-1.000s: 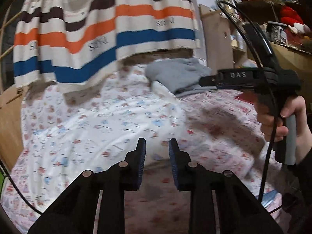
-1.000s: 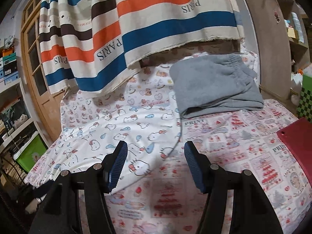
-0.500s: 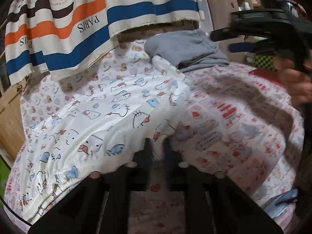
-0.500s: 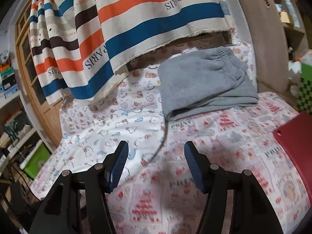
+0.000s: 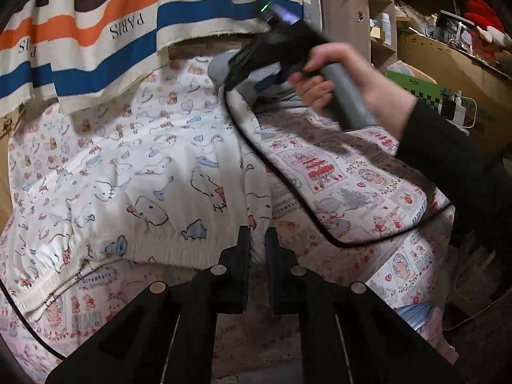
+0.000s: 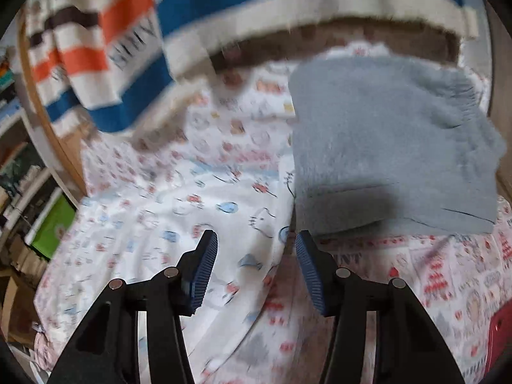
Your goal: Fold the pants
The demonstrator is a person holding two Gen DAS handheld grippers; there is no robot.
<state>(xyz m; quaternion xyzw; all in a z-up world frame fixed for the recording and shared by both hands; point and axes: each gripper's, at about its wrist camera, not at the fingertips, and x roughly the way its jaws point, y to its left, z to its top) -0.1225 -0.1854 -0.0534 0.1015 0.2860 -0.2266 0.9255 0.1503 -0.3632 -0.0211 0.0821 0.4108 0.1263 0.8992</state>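
White cartoon-print pants lie spread on the bed's pink-print sheet. My left gripper is shut on their near right edge, with a fold of the fabric pinched between the pads. My right gripper hovers over the far right edge of the same pants, just in front of folded grey pants. Its jaws are closing, and the fabric lies below them, not pressed. In the left wrist view a hand holds that gripper's handle and hides most of the grey pants.
A striped cloth marked PARIS hangs over the head of the bed. Cluttered shelves stand on the right, a green box beside the bed on the left. A black cable trails across the sheet. A red object lies near right.
My left gripper closed on the edge of the white pants and sank a little. My right gripper swept forward across the bed to the grey pants, its jaws narrowing.
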